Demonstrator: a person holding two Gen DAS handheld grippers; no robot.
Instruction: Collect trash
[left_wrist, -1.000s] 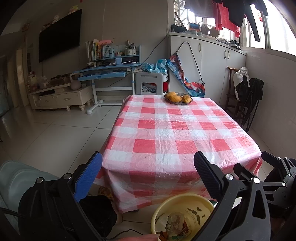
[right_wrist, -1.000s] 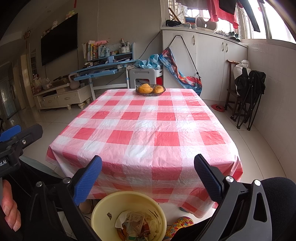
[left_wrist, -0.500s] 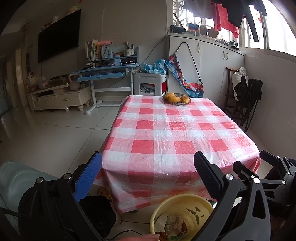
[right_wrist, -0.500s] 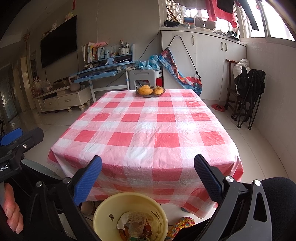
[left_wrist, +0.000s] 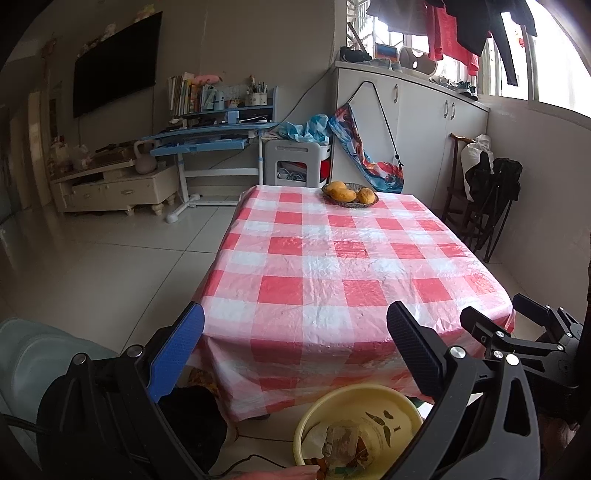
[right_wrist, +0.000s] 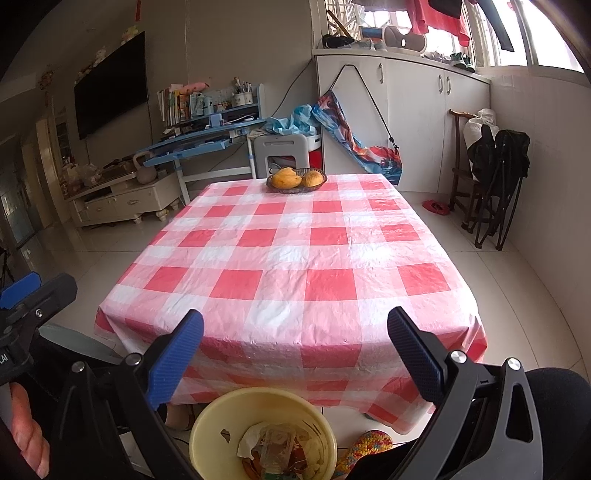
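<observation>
A yellow bin (right_wrist: 207, 435) stands on the floor below the table's near edge, holding crumpled paper and wrappers (right_wrist: 273, 448); it also shows in the left wrist view (left_wrist: 369, 397). My left gripper (left_wrist: 295, 343) is open and empty, above and left of the bin. My right gripper (right_wrist: 295, 343) is open and empty, directly above the bin. The right gripper's body (left_wrist: 524, 336) shows at the right of the left wrist view. The red-and-white checked tablecloth (right_wrist: 288, 258) bears no loose trash that I can see.
A basket of mangoes (right_wrist: 295, 179) sits at the table's far end. A blue desk (right_wrist: 199, 142), a white stool (right_wrist: 282, 153), white cabinets (right_wrist: 413, 110) and folded chairs (right_wrist: 495, 173) stand around. A crocheted slipper (right_wrist: 364, 448) lies by the bin.
Both views have shifted very slightly; the table sits a touch lower and closer in frame. Both grippers stay open and empty. The bin's contents look the same.
</observation>
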